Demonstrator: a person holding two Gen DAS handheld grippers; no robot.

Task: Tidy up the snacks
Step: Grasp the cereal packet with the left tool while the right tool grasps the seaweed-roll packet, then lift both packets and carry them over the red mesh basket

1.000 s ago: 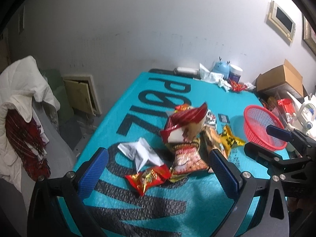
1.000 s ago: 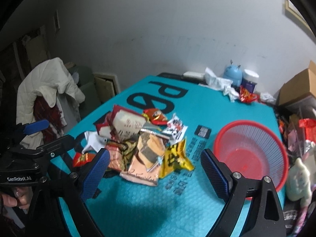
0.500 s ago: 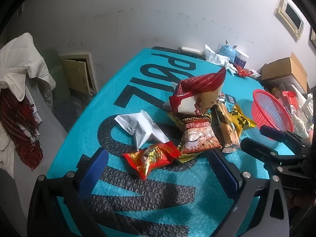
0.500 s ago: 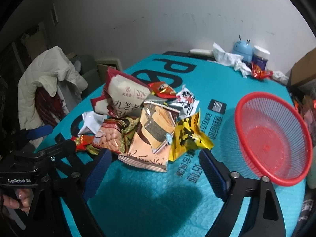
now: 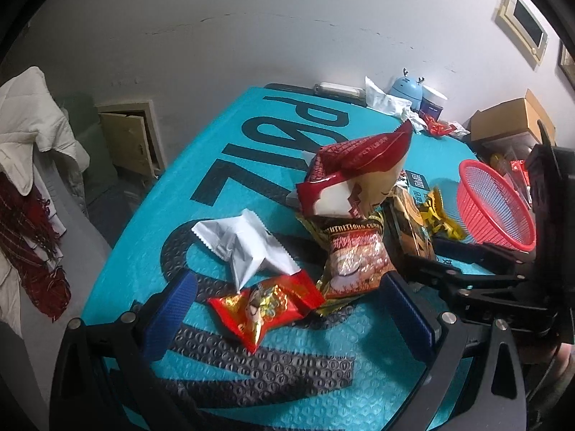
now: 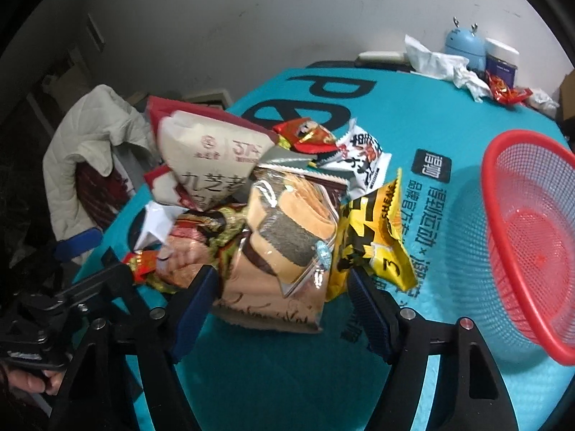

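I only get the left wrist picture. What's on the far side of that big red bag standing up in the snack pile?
Observer: In the right wrist view, the big bag has a cream face with dark printed characters and a red border.
Visitor: And the red basket, is anything in it? I see it mostly side-on.
Observer: No. The basket shows only bare mesh inside.
Visitor: What are the other tongs doing?
Observer: The right tongs are open. The near end of a brown cake packet shows between their tips, and it is not gripped.
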